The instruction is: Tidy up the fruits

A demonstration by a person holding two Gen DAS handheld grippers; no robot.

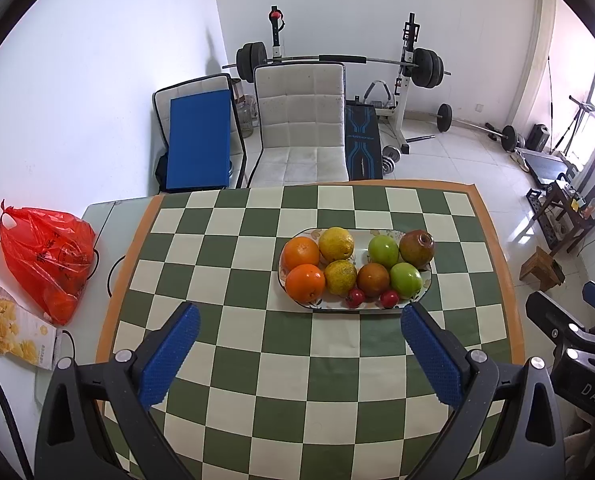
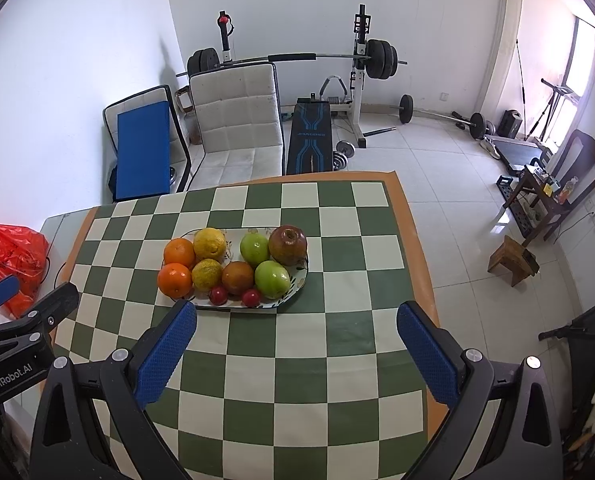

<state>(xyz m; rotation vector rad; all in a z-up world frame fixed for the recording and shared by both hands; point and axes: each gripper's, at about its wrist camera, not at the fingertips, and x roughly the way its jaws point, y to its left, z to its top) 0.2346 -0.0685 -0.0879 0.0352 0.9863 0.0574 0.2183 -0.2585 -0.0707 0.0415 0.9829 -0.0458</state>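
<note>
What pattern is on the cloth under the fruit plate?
The cloth has a green-and-cream checkerboard with an orange border, clearest in the left wrist view.

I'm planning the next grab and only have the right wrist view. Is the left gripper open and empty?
Observer: Yes. The left gripper is wide open with nothing between its fingers. It hangs over the cloth, just short of the plate.
Operator: Anything left of the red bag? My view cuts off there.
Observer: A box printed with yellow chips lies right beside the bag, on the bare tabletop off the cloth.
</note>
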